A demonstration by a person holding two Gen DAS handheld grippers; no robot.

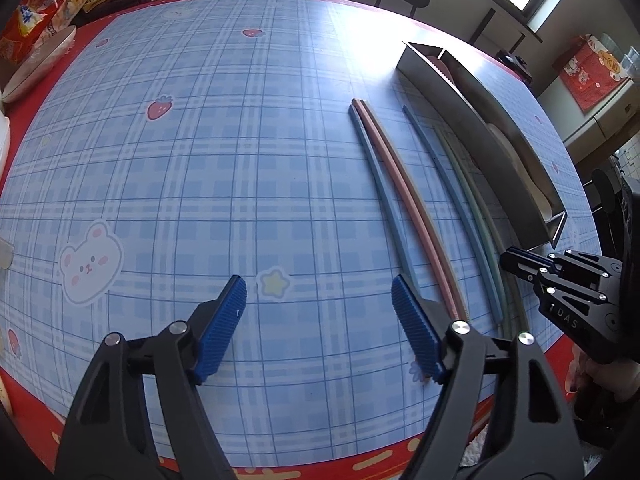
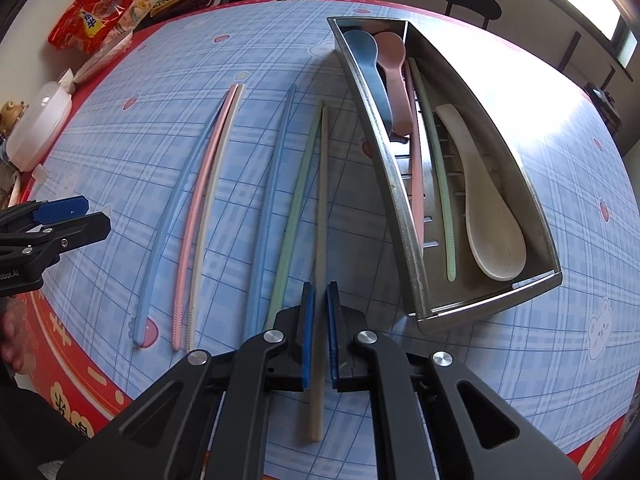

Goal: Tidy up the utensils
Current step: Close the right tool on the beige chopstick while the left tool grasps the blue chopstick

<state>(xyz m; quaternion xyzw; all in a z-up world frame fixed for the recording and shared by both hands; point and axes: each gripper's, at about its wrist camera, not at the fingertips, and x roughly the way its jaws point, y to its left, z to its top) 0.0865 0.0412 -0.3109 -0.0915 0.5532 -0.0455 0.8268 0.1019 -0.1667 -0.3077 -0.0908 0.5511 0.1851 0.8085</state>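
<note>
Beige chopstick (image 2: 320, 200) – right tongs (image 2: 319, 320) gripping | left tongs (image 1: 319, 324) wide | tray (image 2: 404, 216) – three spoons

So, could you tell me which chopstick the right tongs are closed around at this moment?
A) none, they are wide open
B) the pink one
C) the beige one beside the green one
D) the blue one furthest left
C: in the right wrist view the right tongs have their blue pads pressed against either side of the beige chopstick, which lies next to the green chopstick on the table.
</note>
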